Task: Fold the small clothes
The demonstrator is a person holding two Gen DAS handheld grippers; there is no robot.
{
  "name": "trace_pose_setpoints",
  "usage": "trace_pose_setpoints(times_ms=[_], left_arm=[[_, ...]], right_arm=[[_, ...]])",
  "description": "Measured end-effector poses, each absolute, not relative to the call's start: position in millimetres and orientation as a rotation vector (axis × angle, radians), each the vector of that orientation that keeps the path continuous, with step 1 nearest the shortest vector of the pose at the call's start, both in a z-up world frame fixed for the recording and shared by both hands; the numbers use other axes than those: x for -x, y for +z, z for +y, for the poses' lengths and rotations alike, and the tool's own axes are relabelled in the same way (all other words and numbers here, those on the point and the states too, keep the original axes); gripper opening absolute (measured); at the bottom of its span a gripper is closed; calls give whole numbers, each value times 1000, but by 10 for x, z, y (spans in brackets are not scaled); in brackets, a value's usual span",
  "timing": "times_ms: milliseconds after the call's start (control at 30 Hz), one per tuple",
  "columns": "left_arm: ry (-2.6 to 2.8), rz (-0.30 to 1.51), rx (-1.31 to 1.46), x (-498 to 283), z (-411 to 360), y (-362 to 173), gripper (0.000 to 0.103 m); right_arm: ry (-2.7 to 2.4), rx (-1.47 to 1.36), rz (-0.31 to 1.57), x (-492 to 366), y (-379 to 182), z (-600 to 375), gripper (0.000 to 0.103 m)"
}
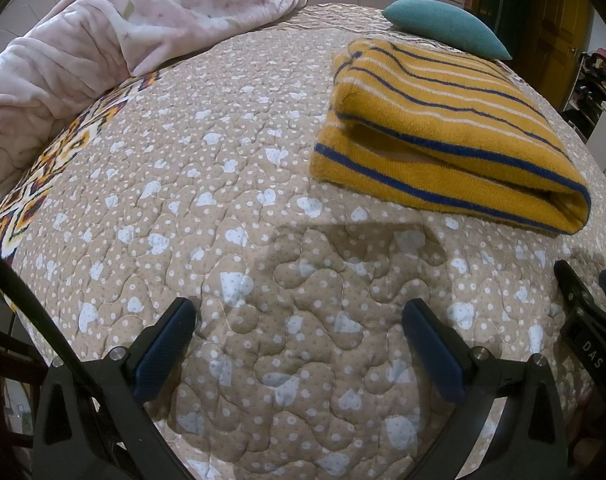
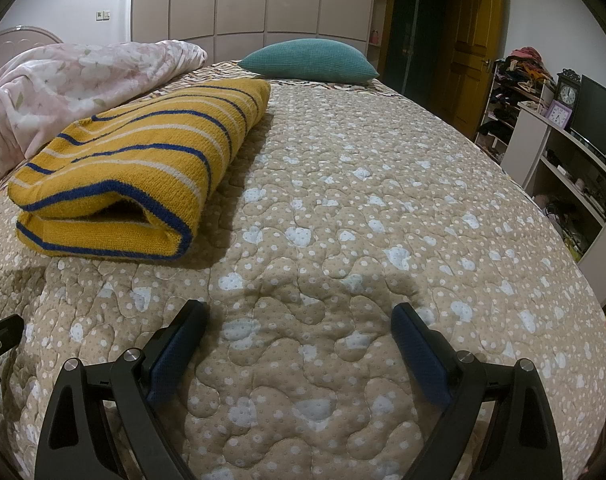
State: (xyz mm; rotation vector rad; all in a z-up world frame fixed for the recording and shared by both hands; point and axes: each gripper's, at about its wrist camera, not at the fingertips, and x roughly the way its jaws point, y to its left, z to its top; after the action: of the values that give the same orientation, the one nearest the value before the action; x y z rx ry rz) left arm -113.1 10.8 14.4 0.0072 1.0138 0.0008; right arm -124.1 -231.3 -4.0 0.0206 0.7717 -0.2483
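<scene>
Folded sweater [image 1: 447, 136] on quilt [image 1: 223, 200], left claw [image 1: 299, 344] and right claw [image 2: 299, 344] both wide, near edge.

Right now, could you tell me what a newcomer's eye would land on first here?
The folded yellow sweater with blue stripes stands out, lying on the beige quilt. Beyond it sits a teal pillow, with a pink blanket heaped along the bed's edge. Both grippers, left and right, hover open, empty.

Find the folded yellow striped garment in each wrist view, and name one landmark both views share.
Left wrist view: the folded yellow striped garment lies upper right on the quilt.
Right wrist view: it lies at left of centre.
Shared landmark: the teal pillow just beyond it.
</scene>
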Motion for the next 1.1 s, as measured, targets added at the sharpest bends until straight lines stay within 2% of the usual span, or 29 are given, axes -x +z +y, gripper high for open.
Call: trace_pose_setpoints(times_ms=[1100], left_arm=[[1,991,-5,1153,106,155,103]], right_arm=[[-247,-19,772,1238,-42,-2316,96]])
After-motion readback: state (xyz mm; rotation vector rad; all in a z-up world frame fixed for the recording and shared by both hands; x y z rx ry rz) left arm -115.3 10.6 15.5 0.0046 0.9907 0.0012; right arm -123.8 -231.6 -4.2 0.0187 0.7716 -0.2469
